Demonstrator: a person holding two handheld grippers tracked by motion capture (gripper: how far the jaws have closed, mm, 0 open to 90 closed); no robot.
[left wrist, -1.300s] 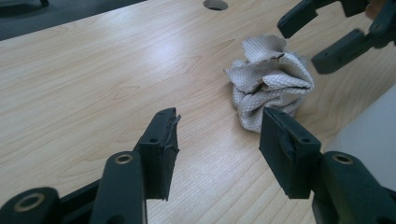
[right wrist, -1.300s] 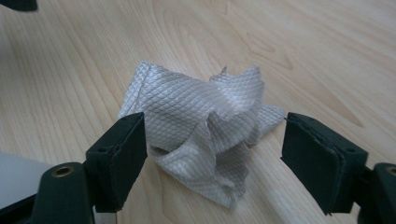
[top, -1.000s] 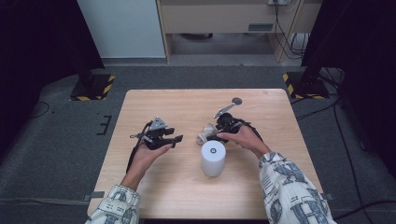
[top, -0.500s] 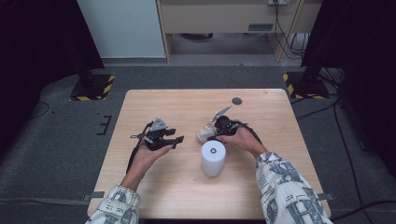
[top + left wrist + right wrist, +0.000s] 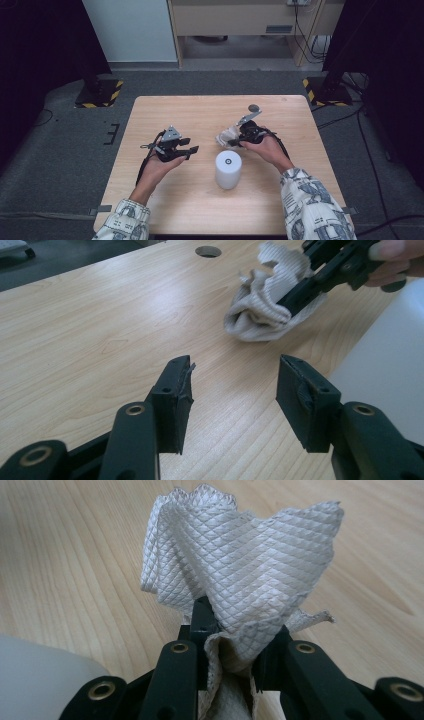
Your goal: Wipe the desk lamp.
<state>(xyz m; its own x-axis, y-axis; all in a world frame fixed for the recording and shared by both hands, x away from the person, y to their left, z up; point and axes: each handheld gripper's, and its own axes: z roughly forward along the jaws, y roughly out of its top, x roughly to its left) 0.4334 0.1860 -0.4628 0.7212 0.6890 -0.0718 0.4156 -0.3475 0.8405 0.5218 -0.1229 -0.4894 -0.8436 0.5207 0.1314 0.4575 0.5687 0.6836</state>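
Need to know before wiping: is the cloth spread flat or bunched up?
Bunched up. The cloth stands crumpled in folds, pinched between the right tongs, which have just closed on it.

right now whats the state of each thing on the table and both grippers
right gripper: jaws have just closed, shut on the cloth
cloth: crumpled, pinched, bunched above the jaws
left gripper: open, nothing between its jaws
white cylinder: upright on the table, untouched

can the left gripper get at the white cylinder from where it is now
Probably yes. In the high view the left gripper hangs just left of the white cylinder with bare table between them. Its jaws stand apart and empty. The right gripper, shut on the cloth, sits behind the cylinder, not in the path.
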